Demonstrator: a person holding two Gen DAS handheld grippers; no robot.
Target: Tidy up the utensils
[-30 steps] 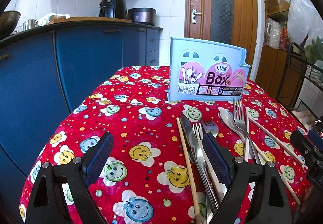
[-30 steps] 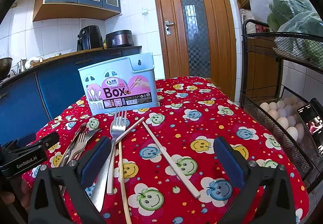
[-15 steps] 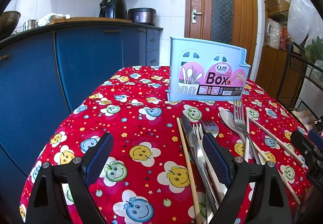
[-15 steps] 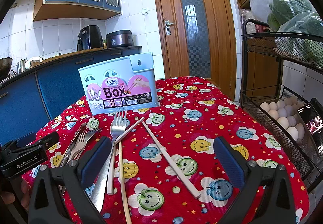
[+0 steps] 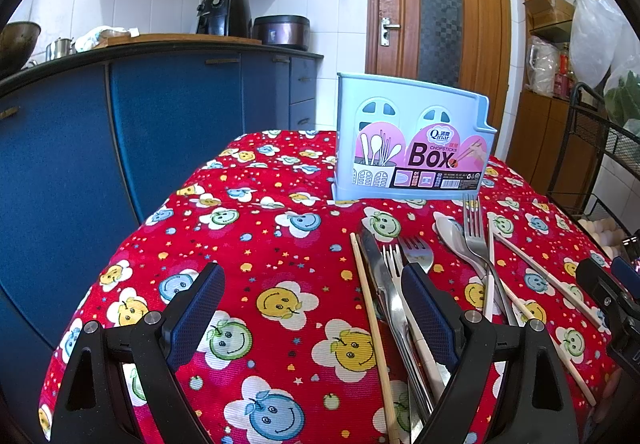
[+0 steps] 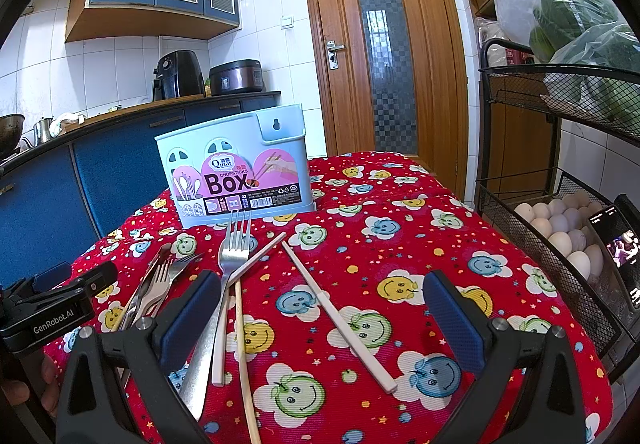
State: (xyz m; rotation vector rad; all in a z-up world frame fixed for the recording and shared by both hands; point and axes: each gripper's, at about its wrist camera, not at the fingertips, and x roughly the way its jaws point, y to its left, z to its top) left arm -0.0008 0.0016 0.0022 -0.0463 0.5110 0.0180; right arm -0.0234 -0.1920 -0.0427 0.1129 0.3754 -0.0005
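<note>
Left gripper point(image 5: 314, 310) hangs with fingers spread and empty near the table's point(image 5: 248, 236) near edge; cutlery point(image 5: 394, 284) and chopsticks point(image 6: 336, 314) lie overlapped before the box point(image 6: 236, 171) mid-table. Right gripper point(image 6: 320, 314), likewise spread, risks dragging neighbours when lifting one.

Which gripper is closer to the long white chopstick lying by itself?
Right gripper: the white chopstick lies between its open fingers. The left gripper sits beyond the cutlery pile.
</note>
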